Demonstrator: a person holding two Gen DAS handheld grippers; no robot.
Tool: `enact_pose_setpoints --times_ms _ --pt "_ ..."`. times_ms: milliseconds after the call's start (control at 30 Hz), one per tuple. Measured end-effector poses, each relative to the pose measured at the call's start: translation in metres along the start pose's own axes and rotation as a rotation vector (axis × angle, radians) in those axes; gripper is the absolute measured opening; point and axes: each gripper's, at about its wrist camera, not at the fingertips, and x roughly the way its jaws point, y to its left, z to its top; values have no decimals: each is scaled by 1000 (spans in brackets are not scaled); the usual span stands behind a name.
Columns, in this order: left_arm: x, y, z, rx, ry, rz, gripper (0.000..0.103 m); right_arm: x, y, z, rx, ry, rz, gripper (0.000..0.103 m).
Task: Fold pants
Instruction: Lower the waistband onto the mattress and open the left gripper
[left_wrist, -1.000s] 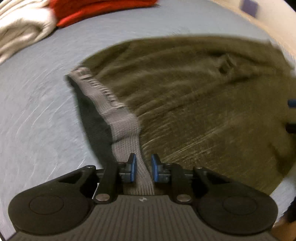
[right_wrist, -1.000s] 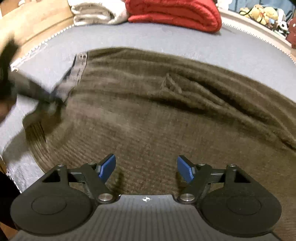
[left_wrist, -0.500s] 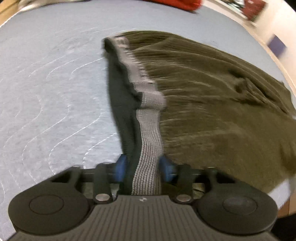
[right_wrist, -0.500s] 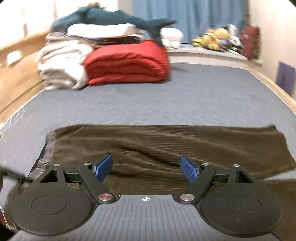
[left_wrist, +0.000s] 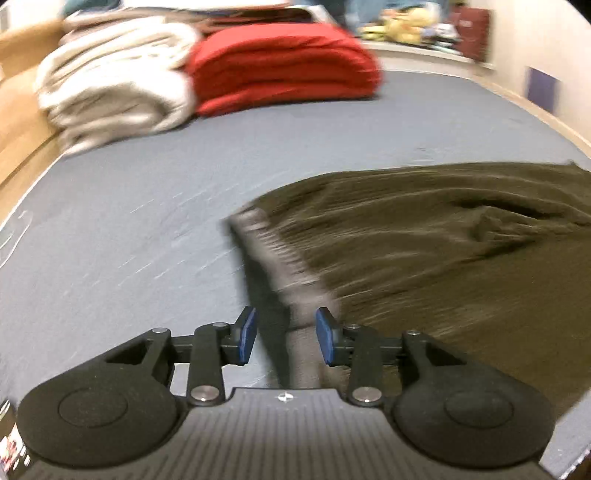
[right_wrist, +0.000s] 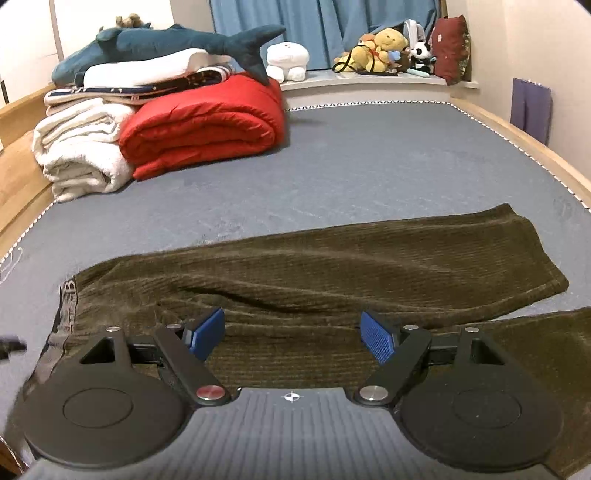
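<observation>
— Since a second ago our left tongs (left_wrist: 285, 338) have let the grey waistband (left_wrist: 280, 266) go: the jaws were clamped on it and have just been opening. The band now runs between the 2 blue pads (left_wrist: 246, 334), and we see a gap on the left side; on the right side the blur hides whether cloth and pad touch.

— Agreed. Our right tongs (right_wrist: 293, 338) were low over the cloth and now look across the whole bed (right_wrist: 369, 177). They stand wide apart and hold nothing.

— Where are the pants (right_wrist: 332, 273)?

— Flat on the grey bed, waistband to the left in the right wrist view, 1 leg stretched out to the right. The 2nd leg is cut off by the frame edge at lower right, and the tongs' body covers the near part of the cloth.

— In the left wrist view everything is smeared; the white blanket (left_wrist: 110, 85) and red quilt (left_wrist: 284, 66) behind are only shapes.

— They read clearly from the right: folded, side by side at the far left of the bed. A dark thing (right_wrist: 11, 345) pokes in at the left edge there, too cut off to tell what it is.
</observation>
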Motion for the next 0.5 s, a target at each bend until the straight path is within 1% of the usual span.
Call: enact_pose_setpoints --times_ms 100,200,267,367,500 --pt "9 -31 6 74 26 -78 39 4 8 -2 -21 3 -1 82" --pt "20 -57 9 141 46 -111 39 7 14 -4 -42 12 -7 82" --pt "22 -65 8 160 58 -125 39 9 16 -6 -54 17 -13 82" --pt "40 -73 7 146 73 -137 39 13 18 -9 -63 23 -17 82" --pt "40 -70 16 87 70 -138 39 16 17 -12 -72 23 -27 82"
